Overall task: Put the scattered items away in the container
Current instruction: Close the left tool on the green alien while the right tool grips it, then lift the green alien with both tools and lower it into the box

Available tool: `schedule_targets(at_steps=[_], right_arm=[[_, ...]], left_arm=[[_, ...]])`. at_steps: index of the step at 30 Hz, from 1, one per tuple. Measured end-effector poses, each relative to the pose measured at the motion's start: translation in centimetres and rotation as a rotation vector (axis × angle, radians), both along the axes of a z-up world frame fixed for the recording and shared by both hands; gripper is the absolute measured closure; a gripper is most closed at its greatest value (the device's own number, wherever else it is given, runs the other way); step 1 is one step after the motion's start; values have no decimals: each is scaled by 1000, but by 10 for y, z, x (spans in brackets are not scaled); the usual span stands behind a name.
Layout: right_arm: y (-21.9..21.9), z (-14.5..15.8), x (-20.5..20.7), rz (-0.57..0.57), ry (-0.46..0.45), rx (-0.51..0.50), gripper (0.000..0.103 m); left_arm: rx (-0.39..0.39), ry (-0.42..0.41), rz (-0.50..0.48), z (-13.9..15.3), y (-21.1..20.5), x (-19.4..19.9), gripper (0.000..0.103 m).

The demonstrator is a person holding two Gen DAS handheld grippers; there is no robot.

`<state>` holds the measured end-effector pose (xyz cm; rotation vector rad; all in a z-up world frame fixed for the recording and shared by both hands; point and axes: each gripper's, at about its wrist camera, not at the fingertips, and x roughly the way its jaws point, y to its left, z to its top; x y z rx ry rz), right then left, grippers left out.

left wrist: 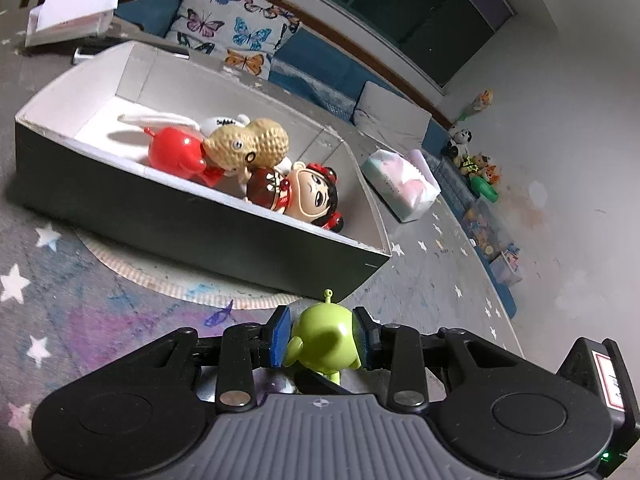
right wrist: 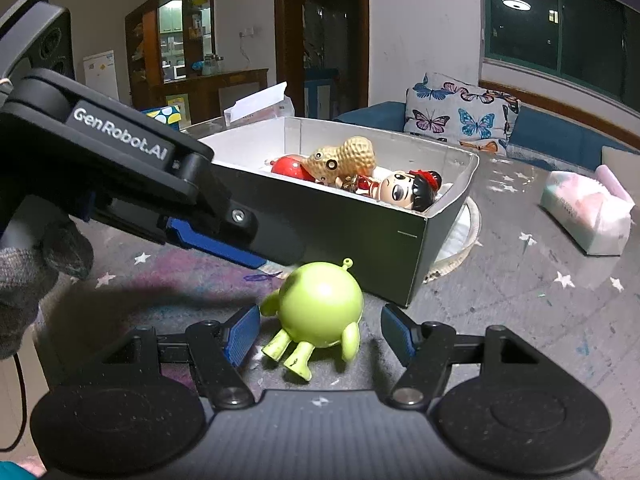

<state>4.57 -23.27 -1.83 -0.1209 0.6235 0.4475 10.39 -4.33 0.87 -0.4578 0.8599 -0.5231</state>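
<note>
Green toy [left wrist: 322, 340] between left gripper [left wrist: 322, 338] pads

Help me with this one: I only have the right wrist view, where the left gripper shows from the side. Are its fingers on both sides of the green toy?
Observer: Yes. In the left wrist view the left gripper has one blue pad on each side of the green toy, close against it. I cannot tell whether they squeeze it.
Operator: Is anything in the box behind the red toy?
Observer: A white cord lies behind the red toy, on the floor of the box.
</note>
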Motion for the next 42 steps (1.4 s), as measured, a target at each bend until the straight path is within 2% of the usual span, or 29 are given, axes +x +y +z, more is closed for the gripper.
schedule_targets(at_steps=[5, 11, 29, 37, 42], right_arm=[[0, -2, 2, -6, 9, 13, 36], [1, -5, 5, -9, 24, 27, 45], [4, -3, -1, -12, 18, 29, 54], [10, 11, -12, 7, -32, 6, 54], [12, 34, -11, 11, -103, 5, 54]], left_arm=[[-14, 19, -5, -5, -1, 4, 67], [-22, 35, -11, -9, -3, 7, 67], [-43, 43, -11, -9, -1, 2, 67], [-63, 0, -10, 5, 5, -10, 67], [-91, -75, -4, 31, 9, -12, 67]])
